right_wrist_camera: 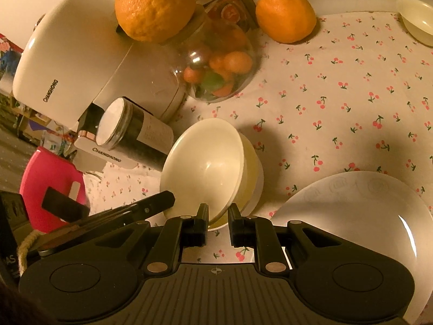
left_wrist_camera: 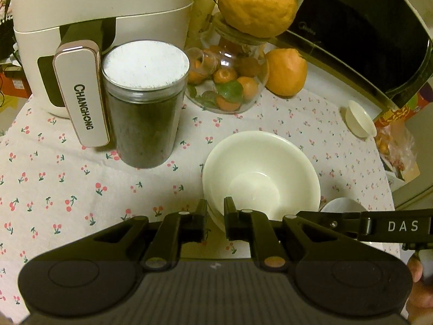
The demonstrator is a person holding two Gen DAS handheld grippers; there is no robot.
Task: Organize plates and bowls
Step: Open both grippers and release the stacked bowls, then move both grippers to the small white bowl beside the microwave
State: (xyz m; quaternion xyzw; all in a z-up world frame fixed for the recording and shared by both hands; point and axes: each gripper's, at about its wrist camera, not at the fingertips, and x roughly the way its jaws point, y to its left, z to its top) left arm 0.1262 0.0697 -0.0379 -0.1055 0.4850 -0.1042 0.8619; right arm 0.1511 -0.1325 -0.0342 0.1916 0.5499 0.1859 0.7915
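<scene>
Bowls (left_wrist_camera: 261, 173) sit stacked on my cherry-print tabletop (left_wrist_camera: 67, 184) in the left view, my left tool (left_wrist_camera: 215, 212) pinching their near rim. Right view: my right tool (right_wrist_camera: 218, 218) pinches the stack's (right_wrist_camera: 208, 168) near rim, with a white plate (right_wrist_camera: 360, 214) just right.

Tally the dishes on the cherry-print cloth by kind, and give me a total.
Bowls: 3 (nested bowls, at least 2 in the stack; small bowl standing apart)
Plates: 1 (white plate)
Total: 4
</scene>
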